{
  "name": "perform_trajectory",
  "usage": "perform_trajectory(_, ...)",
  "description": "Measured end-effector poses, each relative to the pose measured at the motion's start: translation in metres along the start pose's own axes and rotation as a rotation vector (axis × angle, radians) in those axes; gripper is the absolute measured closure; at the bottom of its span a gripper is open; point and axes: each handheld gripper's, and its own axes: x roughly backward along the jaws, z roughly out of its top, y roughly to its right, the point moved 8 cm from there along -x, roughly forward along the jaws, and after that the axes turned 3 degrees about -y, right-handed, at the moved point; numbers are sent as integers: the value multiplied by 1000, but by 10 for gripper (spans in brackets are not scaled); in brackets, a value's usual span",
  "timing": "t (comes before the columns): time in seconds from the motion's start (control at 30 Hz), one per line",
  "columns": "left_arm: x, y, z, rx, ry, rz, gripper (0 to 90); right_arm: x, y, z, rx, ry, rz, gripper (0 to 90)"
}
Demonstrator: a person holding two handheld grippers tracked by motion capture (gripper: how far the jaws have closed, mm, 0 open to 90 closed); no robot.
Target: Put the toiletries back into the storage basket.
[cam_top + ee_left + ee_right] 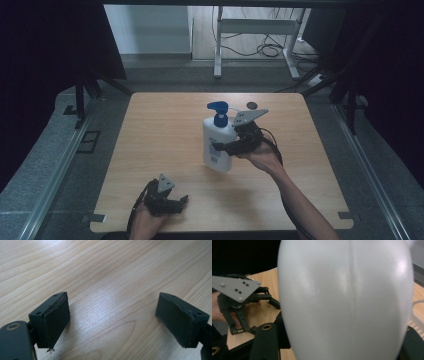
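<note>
Wooden table point(165, 150): right gripper point(223, 146) jaws apparently clamp pump bottle point(218, 142); left gripper point(181, 202) jaws spread.

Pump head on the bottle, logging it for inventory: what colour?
Blue pump head, clearest in the high view.

Table point(165, 150): light wood-grain top, rounded corners, standing on grey carpeted floor point(45, 165). Grain runs in long streaks, seen close in the left gripper view point(105, 277), with a soft glare patch on the surface.

On the top: small dark round object point(252, 105) near the far edge, right of centre; too small to identify. White pump bottle point(218, 141) with blue pump head near the centre, tilted; cannot tell whether its base touches the wood.
</note>
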Motion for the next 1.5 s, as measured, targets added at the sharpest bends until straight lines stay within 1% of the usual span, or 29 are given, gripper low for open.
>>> perform_trajectory(0.07,0,0,0,0,0,0,117,7,4,6,15,6,13,379)
perform_trajectory(0.23,0,0,0,1,0,-1,117,14,8,14,35,5,25,380)
perform_trajectory(0.37,0,0,0,0,0,0,117,21,15,21,56,10,34,380)
perform_trajectory(0.53,0,0,0,0,0,-1,117,28,21,28,61,20,35,380)
perform_trajectory(0.63,0,0,0,0,0,-1,117,34,27,37,68,32,31,381)
perform_trajectory(0.73,0,0,0,0,0,-2,117,37,30,41,71,34,31,381)
perform_trajectory(0.77,0,0,0,0,0,-1,117,39,34,45,75,33,28,381)
perform_trajectory(0.83,0,0,0,0,0,-1,117,40,35,47,77,33,28,381)
perform_trajectory(1.0,0,0,0,-1,0,-2,117,44,46,52,92,28,21,382)
perform_trajectory(1.13,0,0,0,-1,0,-2,117,44,51,53,92,27,17,382)
perform_trajectory(1.27,0,0,0,-1,0,-2,117,44,60,53,92,23,8,383)
perform_trajectory(1.3,0,0,0,-1,0,-2,117,44,65,53,90,20,7,383)
perform_trajectory(1.33,0,0,0,-1,0,-2,117,44,65,53,90,20,7,383)
perform_trajectory(1.5,0,0,0,-1,1,-2,117,43,75,53,85,21,2,384)
